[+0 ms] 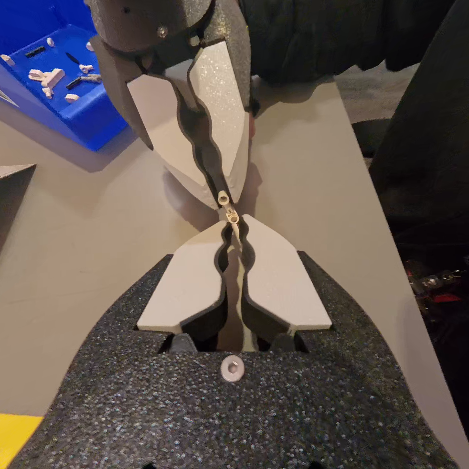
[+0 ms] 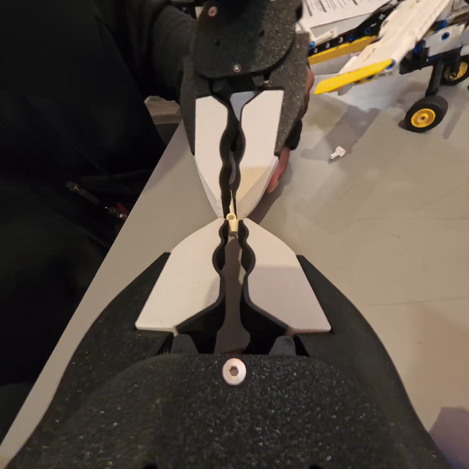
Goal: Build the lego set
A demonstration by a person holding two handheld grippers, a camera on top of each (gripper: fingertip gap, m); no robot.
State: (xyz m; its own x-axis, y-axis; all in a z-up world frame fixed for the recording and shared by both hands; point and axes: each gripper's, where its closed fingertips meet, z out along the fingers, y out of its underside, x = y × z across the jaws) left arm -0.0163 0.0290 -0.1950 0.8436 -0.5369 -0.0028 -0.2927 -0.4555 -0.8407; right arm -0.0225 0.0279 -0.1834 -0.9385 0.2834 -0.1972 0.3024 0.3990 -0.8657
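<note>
Grey table (image 1: 76, 241): left gripper (image 1: 234, 223), right gripper (image 2: 232, 224) both clamp cream holed connector piece (image 1: 229, 209) tip-to-tip.

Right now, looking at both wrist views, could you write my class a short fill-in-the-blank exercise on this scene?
1. The loose pale parts lie in a ____ bin.
2. The toy vehicle stands on black tyres with ____ hubs.
3. The two grippers meet tip to tip above a ____ table.
4. A small ____ connector piece sits between their fingers.

Missing words: blue; yellow; grey; cream
</note>
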